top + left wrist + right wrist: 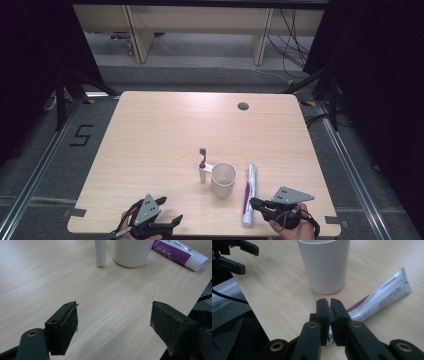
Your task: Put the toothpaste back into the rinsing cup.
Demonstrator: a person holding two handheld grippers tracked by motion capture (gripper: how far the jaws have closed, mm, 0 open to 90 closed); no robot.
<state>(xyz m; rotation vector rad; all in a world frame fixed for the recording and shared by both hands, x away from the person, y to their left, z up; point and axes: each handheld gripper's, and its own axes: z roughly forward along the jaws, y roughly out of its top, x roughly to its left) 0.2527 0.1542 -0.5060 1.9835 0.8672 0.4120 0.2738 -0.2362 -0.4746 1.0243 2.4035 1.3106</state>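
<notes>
1. Hidden or cut off: in the right gripper view the cap end of the tube passes behind the jaw tips, so the pictures do not settle whether the pads touch it. The cup is cut by the top edge there. In the left gripper view the toothbrush shows as a white handle end, its head out of frame.
2. Count: one cup, one toothbrush, one tube, two grippers, all on one table.
3. Right gripper: jaws drawn together with a thin slit between the pads, tips at the tube's near end; whether anything is pinched cannot be told.
4. Left gripper: jaws spread wide over bare wood near the front edge, holding nothing, well apart from the tube.
5. The tube lies flat just right of the cup, running front to back; the toothbrush stands just left of the cup.
</notes>
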